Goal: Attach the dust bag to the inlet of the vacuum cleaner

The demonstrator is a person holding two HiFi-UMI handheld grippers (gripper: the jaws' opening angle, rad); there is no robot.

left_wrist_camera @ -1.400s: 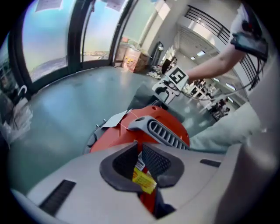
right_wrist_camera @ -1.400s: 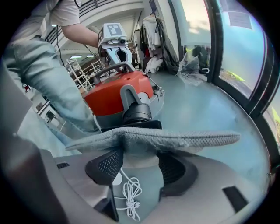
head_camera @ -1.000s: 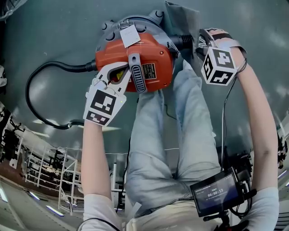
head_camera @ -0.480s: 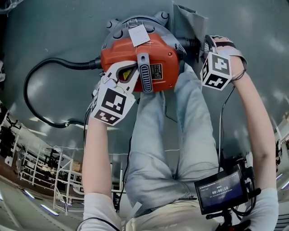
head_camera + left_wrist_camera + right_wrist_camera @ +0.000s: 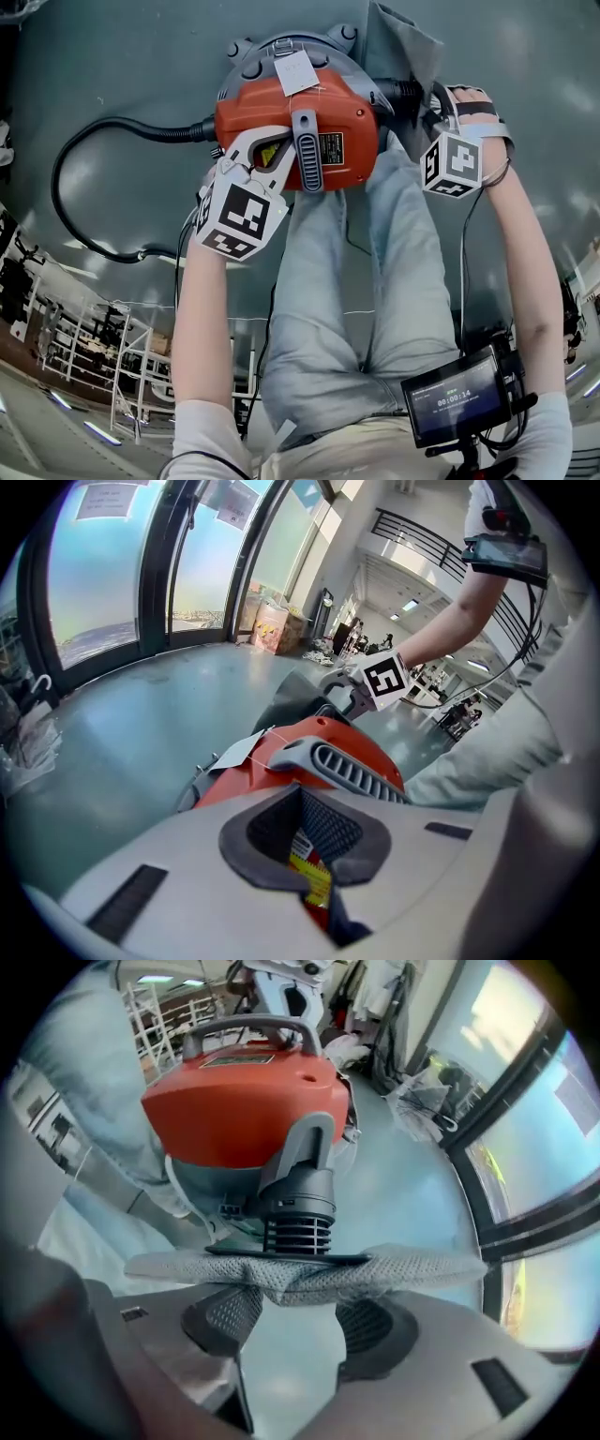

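Observation:
The vacuum cleaner [image 5: 323, 141] stands on the floor, with an orange top, a grey handle and a grey base. My left gripper [image 5: 258, 155] is shut, its tips resting on the orange top [image 5: 319, 747], left of the handle. At the vacuum's right side a black ribbed inlet [image 5: 300, 1213] sticks out. The grey mesh dust bag [image 5: 309, 1274] lies with its black collar against that inlet. My right gripper [image 5: 300, 1312] is shut on a bunch of the bag's fabric just below the collar. In the head view the bag [image 5: 398, 37] stretches away behind the inlet [image 5: 401, 91].
A black hose [image 5: 94, 141] loops across the floor on the left. A white tag [image 5: 295, 70] lies on the vacuum's top. My legs in jeans [image 5: 375, 281] reach to the vacuum. A small screen [image 5: 459, 403] hangs at my waist.
The right gripper has tilted and come a little nearer to me beside the inlet, still holding the bag. The left gripper stays on the orange top. The head view has shifted slightly.

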